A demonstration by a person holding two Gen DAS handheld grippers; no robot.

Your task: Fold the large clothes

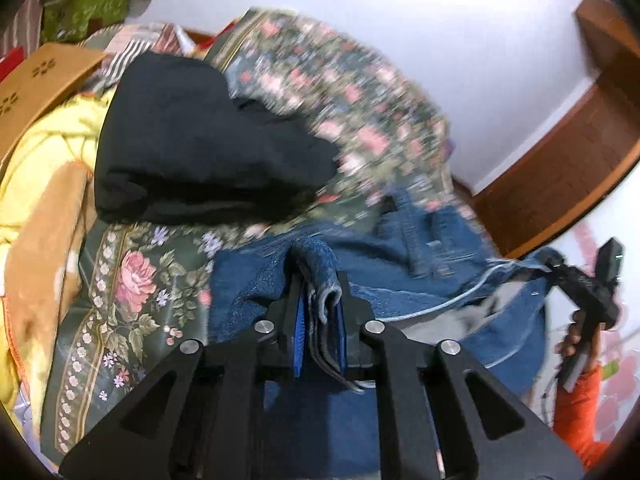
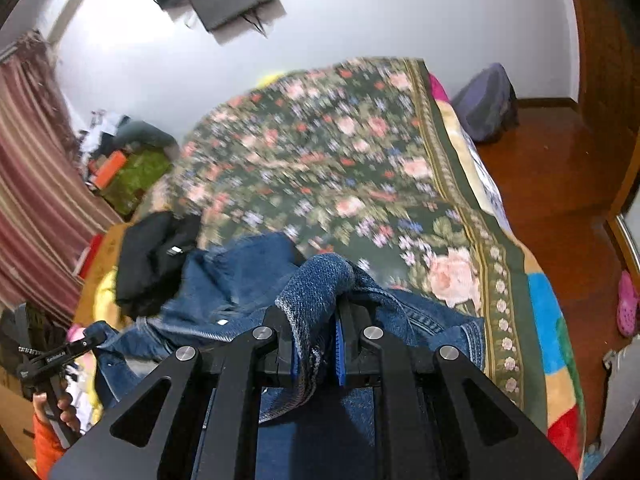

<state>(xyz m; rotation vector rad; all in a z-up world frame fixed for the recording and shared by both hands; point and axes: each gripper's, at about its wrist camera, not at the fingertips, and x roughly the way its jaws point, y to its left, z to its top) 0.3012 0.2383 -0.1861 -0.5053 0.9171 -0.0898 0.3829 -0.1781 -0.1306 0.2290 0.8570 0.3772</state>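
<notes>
A blue denim garment hangs stretched between both grippers above a bed with a dark green floral blanket. My left gripper is shut on a bunched denim edge. My right gripper is shut on another bunched denim edge. In the left wrist view the right gripper shows at the far right, holding the denim. In the right wrist view the left gripper shows at the lower left, with denim running to it. The floral blanket fills the middle of that view.
A black garment lies on the blanket, also in the right wrist view. Yellow and orange cloth lies at the left. A cardboard box is behind. Wooden floor, a grey bag, a striped curtain.
</notes>
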